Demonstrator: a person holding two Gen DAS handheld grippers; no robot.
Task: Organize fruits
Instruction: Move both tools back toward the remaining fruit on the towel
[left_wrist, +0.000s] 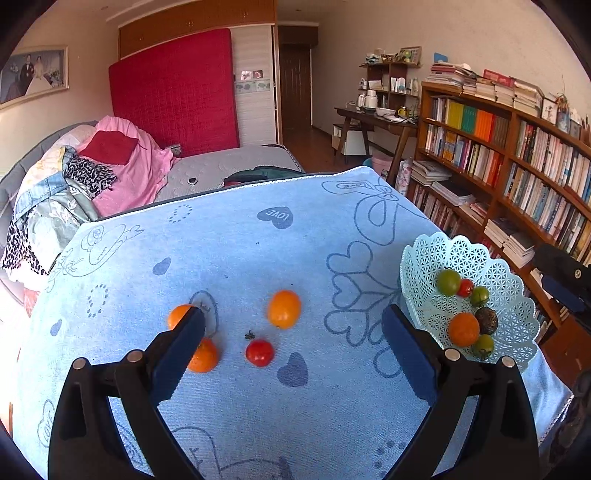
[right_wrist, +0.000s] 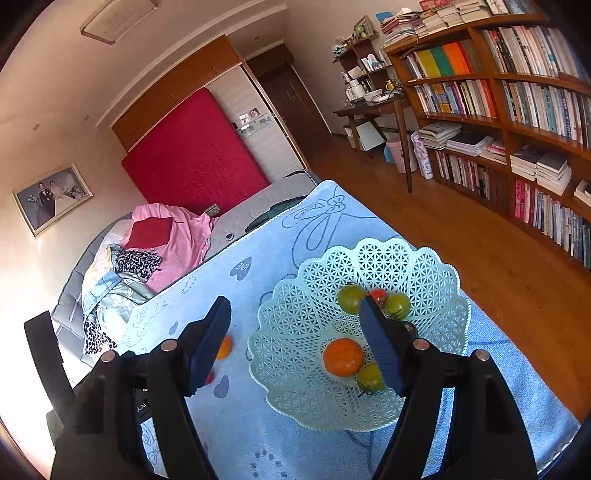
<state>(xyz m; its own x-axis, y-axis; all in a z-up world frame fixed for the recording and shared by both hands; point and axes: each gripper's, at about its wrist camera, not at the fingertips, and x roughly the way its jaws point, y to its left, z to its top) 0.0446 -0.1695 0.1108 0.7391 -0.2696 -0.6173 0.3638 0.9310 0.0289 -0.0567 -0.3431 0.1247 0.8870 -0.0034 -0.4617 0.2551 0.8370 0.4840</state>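
Tabletop (left_wrist: 240, 258): blue towel, bedroom.
Left tongs (left_wrist: 291, 339): released, above tomato (left_wrist: 259, 352) at 6 o'clock.
Right tongs (right_wrist: 295, 339): released over basket (right_wrist: 295, 306).
Next: grasp tomato.

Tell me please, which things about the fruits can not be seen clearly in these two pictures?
- Left wrist view: the left gripper's finger covers parts of two oranges.
- Right wrist view: the right gripper's fingers hide the dark fruit and most of the red tomato in the basket; the fruits on the towel are mostly covered.
- The dark fruit's kind is unclear.
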